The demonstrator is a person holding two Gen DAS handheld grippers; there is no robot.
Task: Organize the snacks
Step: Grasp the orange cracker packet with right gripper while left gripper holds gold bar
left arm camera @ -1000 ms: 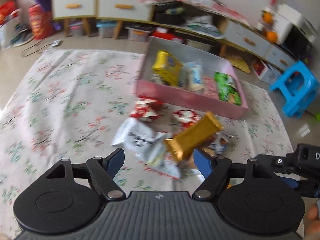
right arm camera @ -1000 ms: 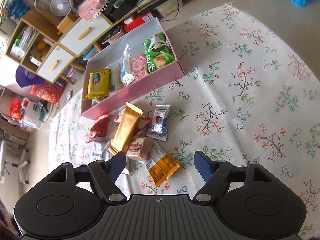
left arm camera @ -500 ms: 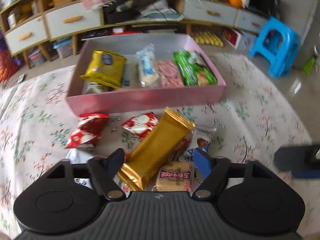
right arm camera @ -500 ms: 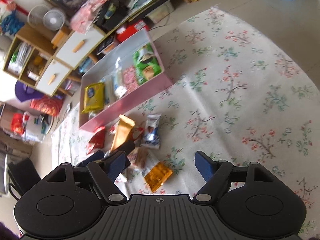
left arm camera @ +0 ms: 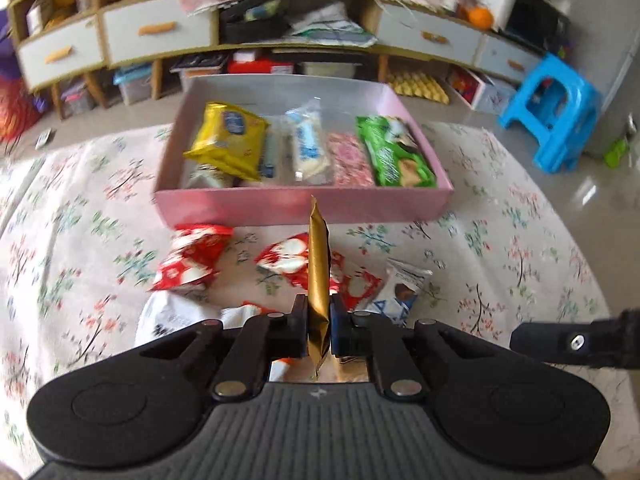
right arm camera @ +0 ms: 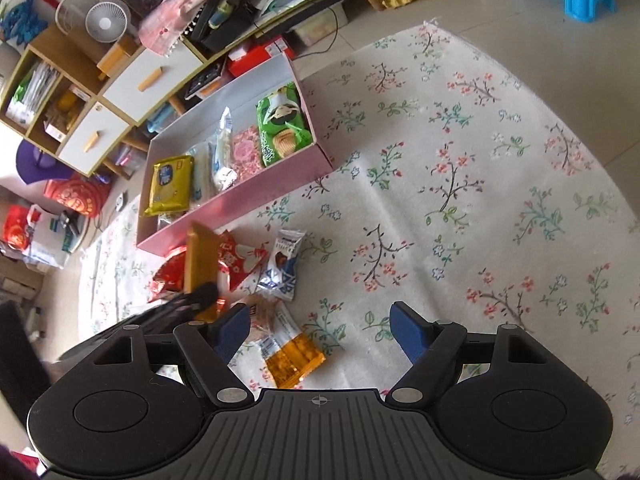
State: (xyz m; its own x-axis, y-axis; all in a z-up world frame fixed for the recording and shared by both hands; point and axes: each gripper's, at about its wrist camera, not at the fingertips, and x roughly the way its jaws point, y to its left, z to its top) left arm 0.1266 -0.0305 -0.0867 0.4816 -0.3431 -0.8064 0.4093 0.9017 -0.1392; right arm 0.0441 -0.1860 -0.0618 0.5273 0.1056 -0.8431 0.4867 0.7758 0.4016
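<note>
My left gripper (left arm camera: 319, 322) is shut on a gold snack bar (left arm camera: 318, 276), held edge-on above the floral cloth in front of the pink box (left arm camera: 304, 208). The bar (right arm camera: 200, 256) and the left gripper (right arm camera: 192, 300) also show in the right wrist view. The box (right arm camera: 240, 200) holds a yellow packet (left arm camera: 228, 140), a white packet (left arm camera: 308, 148), a pink packet (left arm camera: 350, 160) and a green packet (left arm camera: 392, 152). My right gripper (right arm camera: 320, 332) is open and empty above the cloth, over an orange packet (right arm camera: 294, 362).
Loose snacks lie on the cloth before the box: red packets (left arm camera: 188, 256) (left arm camera: 288, 258), a blue-white packet (left arm camera: 400, 292), a white packet (left arm camera: 168, 316). Low shelving with drawers (left arm camera: 156, 32) runs behind. A blue stool (left arm camera: 552, 112) stands at right.
My left gripper has closed on the gold bar and lifted it, turning it edge-on toward the box. My right gripper stayed open and shifted slightly.
</note>
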